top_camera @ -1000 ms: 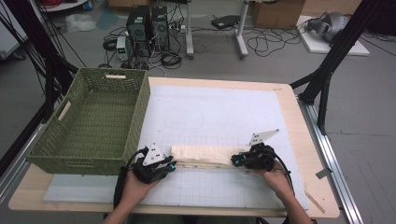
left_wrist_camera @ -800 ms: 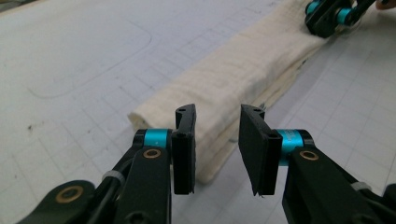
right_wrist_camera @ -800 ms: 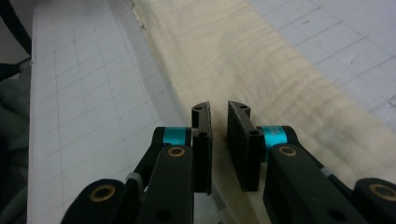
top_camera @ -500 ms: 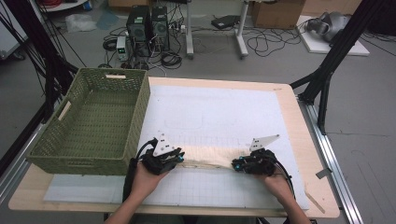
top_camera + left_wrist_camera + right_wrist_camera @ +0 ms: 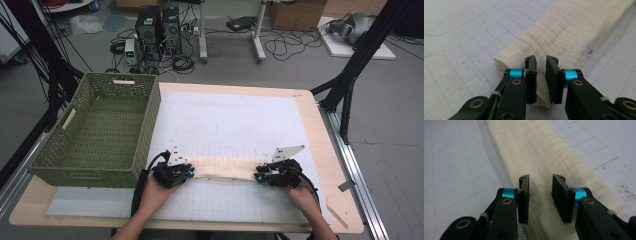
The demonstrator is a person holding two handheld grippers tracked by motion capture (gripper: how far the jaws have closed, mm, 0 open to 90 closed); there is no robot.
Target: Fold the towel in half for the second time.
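Note:
A cream cloth (image 5: 225, 169), folded into a long narrow strip, lies flat on the white grid mat (image 5: 225, 115) near the table's front. My left gripper (image 5: 192, 173) rests at the strip's left end and my right gripper (image 5: 258, 175) at its right end, each held by a hand. In the left gripper view the jaws (image 5: 541, 60) stand a narrow gap apart over the cloth's folded end (image 5: 569, 32). In the right gripper view the jaws (image 5: 541, 178) stand wider apart, straddling the strip (image 5: 536, 147) that runs away from them.
A green woven basket (image 5: 148, 135) stands on the left of the wooden table (image 5: 306, 107), close to the left gripper. Beyond the table are computer towers (image 5: 157, 25), cables on the floor and black frame legs (image 5: 350, 75) at the right.
The left gripper has moved a little right and away from the person; the right one has slid slightly toward the front edge. The cloth stays stretched between them.

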